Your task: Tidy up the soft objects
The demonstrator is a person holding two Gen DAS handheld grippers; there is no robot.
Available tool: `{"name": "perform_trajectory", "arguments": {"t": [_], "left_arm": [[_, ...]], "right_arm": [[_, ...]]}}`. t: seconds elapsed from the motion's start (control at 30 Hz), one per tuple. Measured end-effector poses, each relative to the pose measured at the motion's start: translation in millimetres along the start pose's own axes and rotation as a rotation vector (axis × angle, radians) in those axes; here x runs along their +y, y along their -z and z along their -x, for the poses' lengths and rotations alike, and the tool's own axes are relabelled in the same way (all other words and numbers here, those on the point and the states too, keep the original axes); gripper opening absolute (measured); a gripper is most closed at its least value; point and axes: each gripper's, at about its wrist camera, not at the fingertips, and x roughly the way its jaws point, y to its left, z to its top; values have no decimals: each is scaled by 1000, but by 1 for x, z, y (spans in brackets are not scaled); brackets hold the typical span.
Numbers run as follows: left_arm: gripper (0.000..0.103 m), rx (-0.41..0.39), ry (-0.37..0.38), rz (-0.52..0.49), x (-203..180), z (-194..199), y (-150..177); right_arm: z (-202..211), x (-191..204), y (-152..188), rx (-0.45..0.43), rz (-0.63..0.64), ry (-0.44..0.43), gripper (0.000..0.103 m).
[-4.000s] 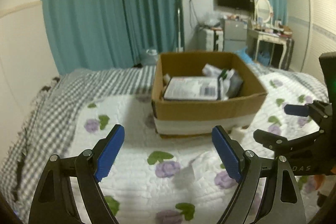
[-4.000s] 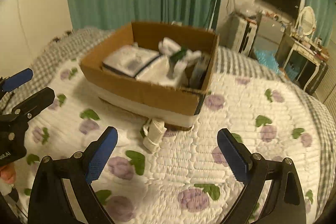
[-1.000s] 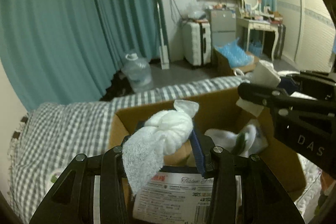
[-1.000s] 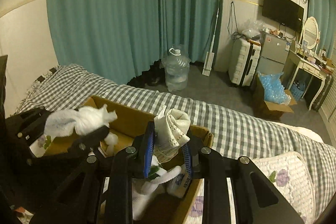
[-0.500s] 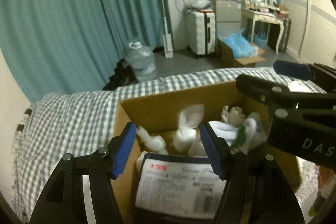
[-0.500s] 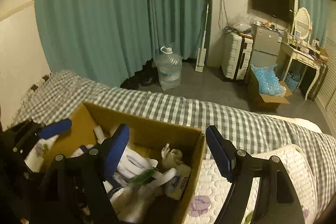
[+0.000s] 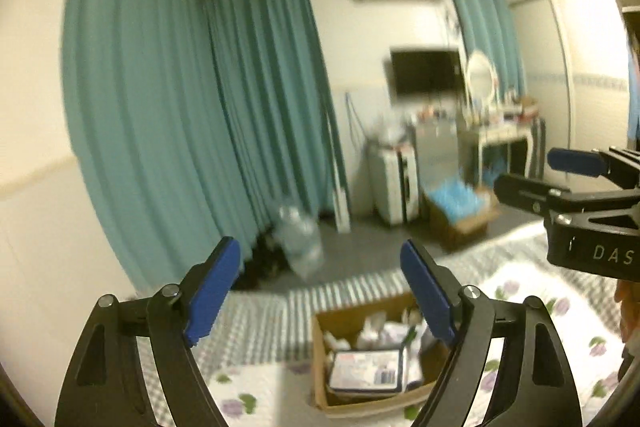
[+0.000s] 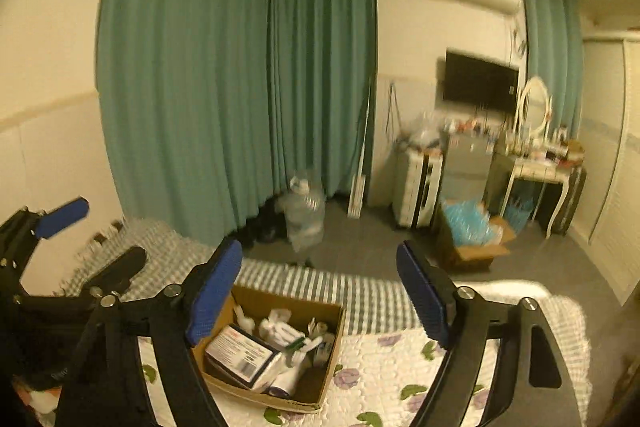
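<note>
A brown cardboard box (image 7: 320,363) sits on the flowered quilt (image 7: 532,291), also in the right wrist view (image 8: 334,355). It holds several white rolled cloths (image 8: 280,323) and a flat white packet (image 8: 244,349). My left gripper (image 7: 320,291) is open and empty, high above and behind the box. My right gripper (image 8: 318,293) is open and empty, also raised above the box. The right gripper shows at the right edge of the left view (image 7: 580,179); the left gripper shows at the left edge of the right view (image 8: 68,239).
Teal curtains (image 8: 240,87) hang behind the bed. A clear water jug (image 8: 304,219), a white suitcase (image 8: 416,187), a floor box with blue bags (image 8: 470,235) and a dressing table (image 8: 536,167) stand on the floor beyond the grey checked bed edge (image 8: 360,291).
Both grippers let their white cloth rolls go into the box about a second ago, opened wide, and have since lifted up and back away from the box.
</note>
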Motion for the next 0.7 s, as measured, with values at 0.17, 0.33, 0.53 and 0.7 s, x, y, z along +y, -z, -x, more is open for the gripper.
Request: {"name": "perform_trajectory", "arguments": {"t": [0.17, 0.33, 0.53, 0.7], "left_arm": [[87, -171, -17, 50, 21, 83, -18], [87, -249, -22, 108, 42, 126, 6], [87, -223, -84, 157, 43, 127, 61], [87, -134, -124, 164, 28, 99, 116]], "right_arm": [[89, 19, -21, -109, 60, -10, 102], [150, 39, 2, -182, 87, 2, 103], [162, 58, 75, -198, 68, -14, 103], [124, 60, 139, -167, 1, -42, 103]]}}
